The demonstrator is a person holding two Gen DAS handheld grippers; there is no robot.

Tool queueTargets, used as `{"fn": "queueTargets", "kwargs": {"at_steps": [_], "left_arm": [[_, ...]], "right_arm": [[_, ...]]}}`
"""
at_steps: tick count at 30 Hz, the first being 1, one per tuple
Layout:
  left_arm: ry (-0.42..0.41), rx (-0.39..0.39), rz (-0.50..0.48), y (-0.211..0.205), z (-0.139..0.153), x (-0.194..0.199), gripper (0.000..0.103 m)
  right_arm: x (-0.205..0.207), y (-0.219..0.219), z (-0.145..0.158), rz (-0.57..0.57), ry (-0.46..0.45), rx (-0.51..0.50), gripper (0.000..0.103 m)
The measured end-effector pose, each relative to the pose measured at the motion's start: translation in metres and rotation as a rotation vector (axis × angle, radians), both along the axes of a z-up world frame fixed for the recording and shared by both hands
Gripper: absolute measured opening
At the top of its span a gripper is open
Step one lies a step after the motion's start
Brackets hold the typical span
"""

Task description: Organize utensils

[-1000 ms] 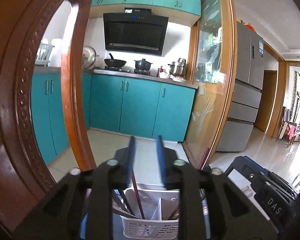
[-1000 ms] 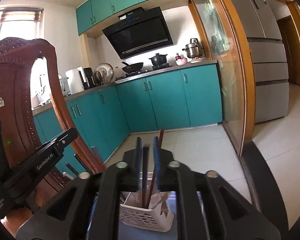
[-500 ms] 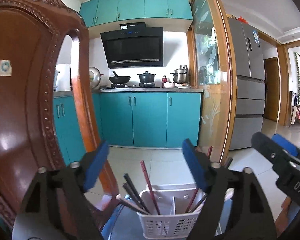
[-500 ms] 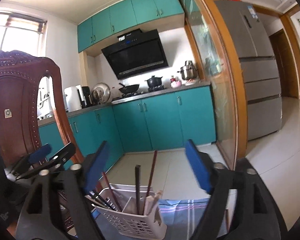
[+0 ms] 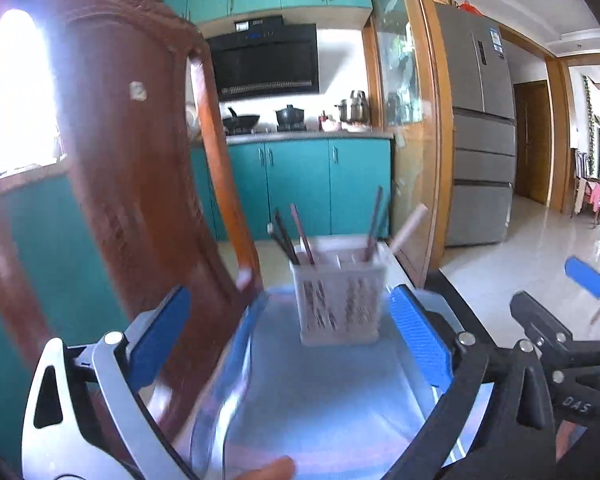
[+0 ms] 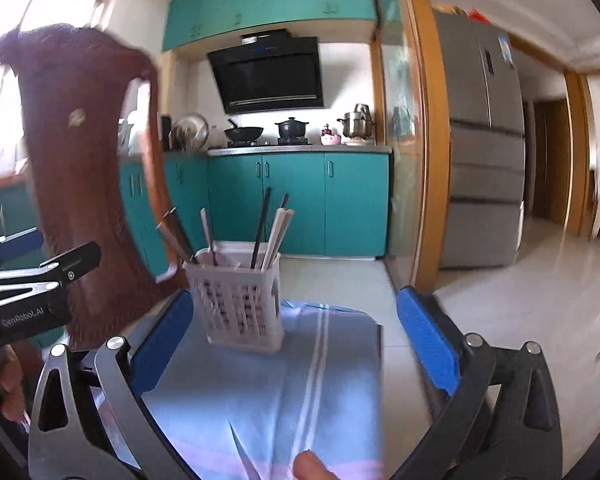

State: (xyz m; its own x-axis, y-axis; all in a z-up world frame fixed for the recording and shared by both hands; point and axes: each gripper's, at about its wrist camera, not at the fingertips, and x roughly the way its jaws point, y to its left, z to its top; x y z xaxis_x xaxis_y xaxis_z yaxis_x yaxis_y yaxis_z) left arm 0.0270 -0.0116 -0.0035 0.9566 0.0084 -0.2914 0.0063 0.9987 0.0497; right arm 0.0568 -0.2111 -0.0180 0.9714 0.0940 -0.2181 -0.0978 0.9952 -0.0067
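Note:
A white slotted utensil basket [image 5: 340, 296] [image 6: 238, 304] stands upright at the far end of a light blue striped cloth [image 6: 300, 392]. Several chopsticks [image 5: 296, 236] [image 6: 260, 232] stand in its compartments, dark and reddish ones on the left, pale ones on the right. My left gripper [image 5: 290, 336] is open and empty, back from the basket. My right gripper [image 6: 292, 340] is open and empty too, with the basket ahead and to the left. The left gripper also shows at the right wrist view's left edge [image 6: 32, 280].
A carved brown wooden chair back [image 5: 132, 184] [image 6: 80, 160] rises close on the left of the cloth. The cloth's far edge drops to a tiled floor [image 6: 500, 300]. Teal kitchen cabinets [image 5: 300, 184] and a grey fridge [image 5: 480, 140] stand beyond.
Both grippers have opened wide and pulled back from the basket. The chopsticks the right gripper held now stand in the basket. The basket now looks smaller and farther away.

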Motion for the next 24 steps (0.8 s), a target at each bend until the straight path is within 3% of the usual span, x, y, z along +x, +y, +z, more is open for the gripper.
{"fn": "queueTargets", "kwargs": {"at_steps": [2, 5, 10, 24], "left_arm": [[-0.003, -0.011, -0.006, 0.003, 0.003, -0.033, 0.099], [-0.025, 0.003, -0.016, 0.003, 0.010, -0.071, 0.099], [-0.069, -0.005, -0.001, 0.009, 0.022, -0.113, 0.099], [-0.109, 0.002, -0.008, 0.011, 0.037, -0.150, 0.099]], "right_arm": [[-0.031, 0.003, 0.006, -0.010, -0.027, -0.029, 0.100], [-0.063, 0.000, 0.014, 0.003, -0.047, 0.017, 0.100], [-0.090, -0.001, 0.026, 0.000, -0.057, 0.030, 0.100], [-0.138, 0.000, 0.035, 0.002, -0.107, 0.006, 0.100]]}}
